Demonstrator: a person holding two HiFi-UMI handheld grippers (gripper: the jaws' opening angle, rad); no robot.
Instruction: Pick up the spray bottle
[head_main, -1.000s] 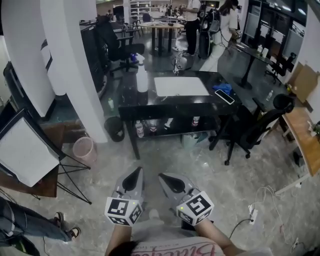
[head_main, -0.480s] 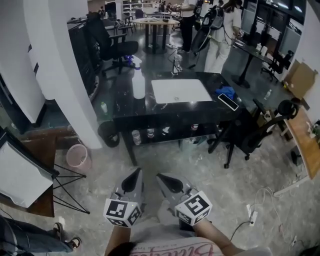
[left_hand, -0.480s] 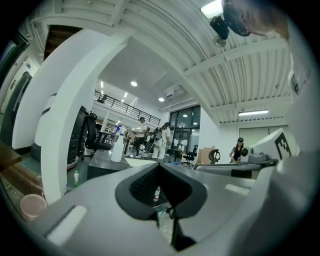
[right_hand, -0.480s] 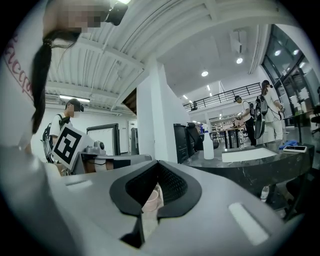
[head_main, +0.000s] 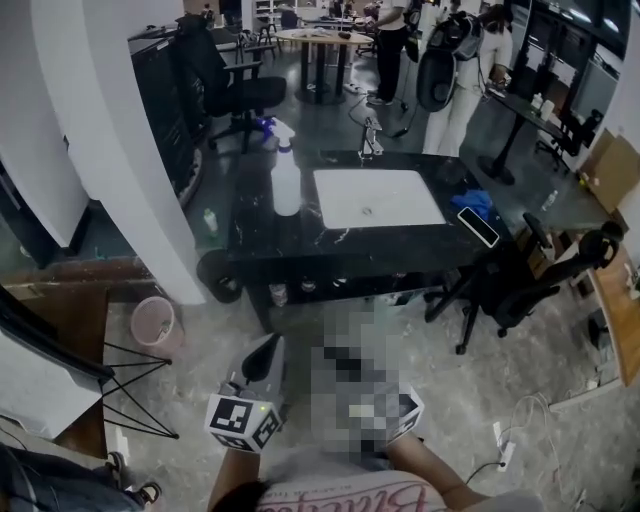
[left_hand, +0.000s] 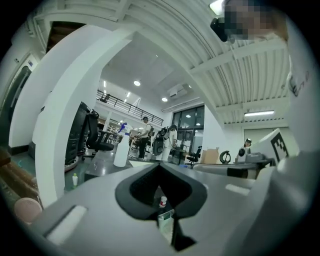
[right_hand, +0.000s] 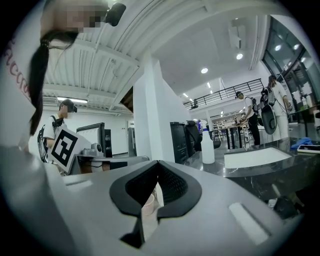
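Spray bottle (head_main: 286, 180), white with a pale trigger head, stood upright on the dark counter (head_main: 260, 225), well ahead of both claws and touching neither. The left claw (left_hand: 159, 164) had its jaws pressed together with nothing gripped between them. In its own view the bottle showed far off, above and to the left of the closed tips. The right claw (right_hand: 157, 160) was likewise closed and empty, and from there the bottle stood above and to the right of its tips, again at a distance. In the head view the two claws were held side by side low over the grey floor (head_main: 460, 400), pointing toward the counter, the right one mostly hidden by a mosaic patch. Seen from the claws, the bottle was on the near-left part of the counter, just beside the left edge of a white basin (head_main: 378, 197). A faucet (head_main: 370, 135) rose behind that basin, and a blue cloth (head_main: 478, 203) and a phone (head_main: 478, 226) lay farther to the right.
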